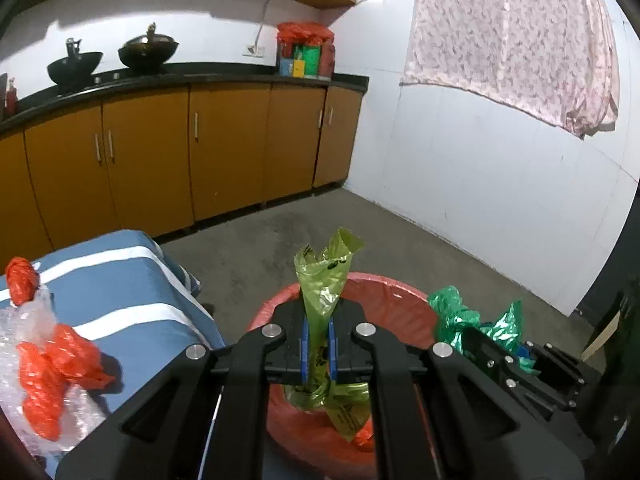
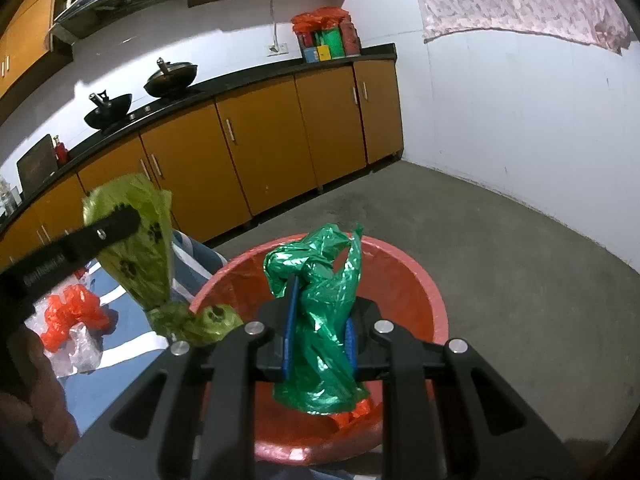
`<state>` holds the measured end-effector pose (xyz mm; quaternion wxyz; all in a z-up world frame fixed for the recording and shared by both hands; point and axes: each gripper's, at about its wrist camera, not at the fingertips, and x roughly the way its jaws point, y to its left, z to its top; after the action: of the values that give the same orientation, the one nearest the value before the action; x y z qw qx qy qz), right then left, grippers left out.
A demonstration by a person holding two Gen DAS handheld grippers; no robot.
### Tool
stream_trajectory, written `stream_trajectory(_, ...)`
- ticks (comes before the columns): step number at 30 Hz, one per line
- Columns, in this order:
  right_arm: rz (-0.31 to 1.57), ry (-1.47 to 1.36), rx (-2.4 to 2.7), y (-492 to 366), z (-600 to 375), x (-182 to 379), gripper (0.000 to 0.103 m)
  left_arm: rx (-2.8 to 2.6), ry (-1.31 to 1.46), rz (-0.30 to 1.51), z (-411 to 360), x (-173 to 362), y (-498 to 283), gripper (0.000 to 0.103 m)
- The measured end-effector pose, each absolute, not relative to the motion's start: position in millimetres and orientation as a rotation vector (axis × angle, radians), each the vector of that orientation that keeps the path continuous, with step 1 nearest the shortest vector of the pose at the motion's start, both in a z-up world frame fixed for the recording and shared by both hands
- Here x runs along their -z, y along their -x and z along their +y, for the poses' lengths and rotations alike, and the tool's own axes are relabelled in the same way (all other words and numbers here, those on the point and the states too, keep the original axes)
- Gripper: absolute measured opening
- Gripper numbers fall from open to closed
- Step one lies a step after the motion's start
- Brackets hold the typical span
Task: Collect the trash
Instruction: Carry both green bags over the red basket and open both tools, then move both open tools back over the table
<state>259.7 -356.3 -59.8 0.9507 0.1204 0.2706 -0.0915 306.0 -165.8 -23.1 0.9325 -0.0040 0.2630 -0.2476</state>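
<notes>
My left gripper (image 1: pixel 318 344) is shut on a yellow-green plastic bag (image 1: pixel 326 276) and holds it over the red bin (image 1: pixel 400 292). It also shows in the right wrist view (image 2: pixel 136 240), hanging at the bin's left rim. My right gripper (image 2: pixel 318 340) is shut on a crumpled green plastic bag (image 2: pixel 320 304) above the red bin (image 2: pixel 404 280); this bag shows in the left wrist view (image 1: pixel 460 316) at the bin's right rim. Orange scraps (image 2: pixel 356 412) lie inside the bin.
A blue-and-white striped cloth surface (image 1: pixel 120 292) at the left carries orange plastic pieces (image 1: pixel 52 368) and bubble wrap (image 1: pixel 28 320). Orange kitchen cabinets (image 1: pixel 200 152) with woks stand behind. A bare concrete floor (image 1: pixel 400 236) meets a white wall at the right.
</notes>
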Motion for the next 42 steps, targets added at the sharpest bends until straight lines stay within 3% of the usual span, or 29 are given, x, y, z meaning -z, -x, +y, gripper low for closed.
stream_trajectory(7, 0.555, -0.269, 0.188, -273.2, -367.7, 69.4, 0.021, 0.521, 0.003, 0.576, -179.7, 38.7, -318.9, 0.007)
stream_trajectory(13, 0.547, -0.306, 0.165, -279.5, -376.6, 74.2, 0.027, 0.533, -0.008, 0.616, -186.1, 49.7, -325.8, 0.008)
stream_trajectory(14, 0.546, -0.308, 0.162, -279.1, -377.4, 75.1, 0.032, 0.536, -0.008, 0.626, -185.7, 51.3, -326.6, 0.01)
stream_trajectory(16, 0.54, -0.306, 0.162, -277.1, -377.7, 75.2, 0.038, 0.53, -0.006, 0.634, -184.6, 53.6, -326.5, 0.029)
stream_trajectory(18, 0.536, -0.305, 0.166, -273.6, -377.4, 75.1, 0.041, 0.526, 0.003, 0.634, -180.8, 55.2, -326.4, 0.042)
stream_trajectory(24, 0.526, -0.295, 0.184, -261.0, -375.3, 71.0, 0.045, 0.51, 0.007, 0.637, -173.8, 52.1, -324.2, 0.043)
stream_trajectory(42, 0.527, -0.178, 0.014, -249.8, -279.3, 45.6, 0.049, 0.208, 0.019, 0.513, -26.1, 30.8, -230.7, 0.089)
